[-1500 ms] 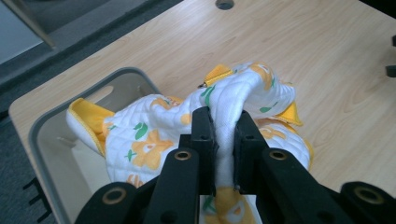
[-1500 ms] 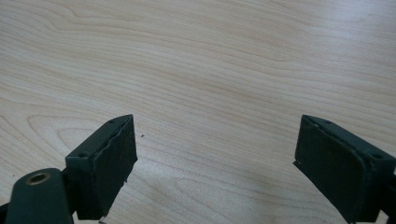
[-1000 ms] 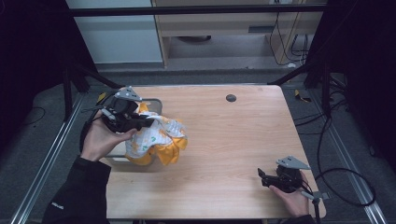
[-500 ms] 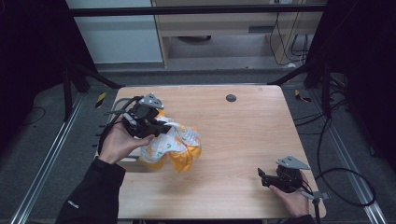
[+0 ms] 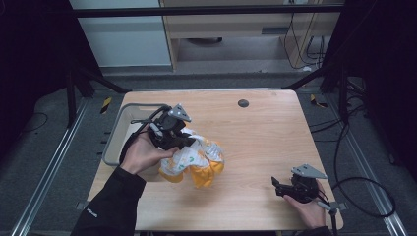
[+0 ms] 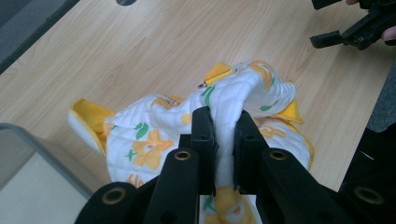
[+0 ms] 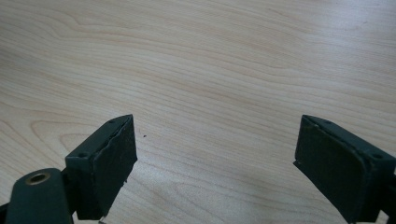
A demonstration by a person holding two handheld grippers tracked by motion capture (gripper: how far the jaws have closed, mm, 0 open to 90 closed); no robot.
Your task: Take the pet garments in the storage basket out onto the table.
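The left gripper (image 6: pixel 224 133) pinches a fold of the white-and-yellow flowered cloth (image 5: pixel 196 160) – the rest bunched on the wooden table (image 5: pixel 255 142) just beyond its jaws, beside the grey tray (image 5: pixel 115 137) – while the right gripper (image 7: pixel 215 163), well apart, rests wide open.

On the table (image 5: pixel 255 147), the cloth (image 5: pixel 196 160) lay left of centre under my left gripper (image 5: pixel 189 142), just right of the tray (image 5: pixel 114 142) at the table's left edge, while my right gripper (image 5: pixel 276 186) sat well apart at the lower right, and a small disc (image 5: pixel 243 103) lay near the far edge.
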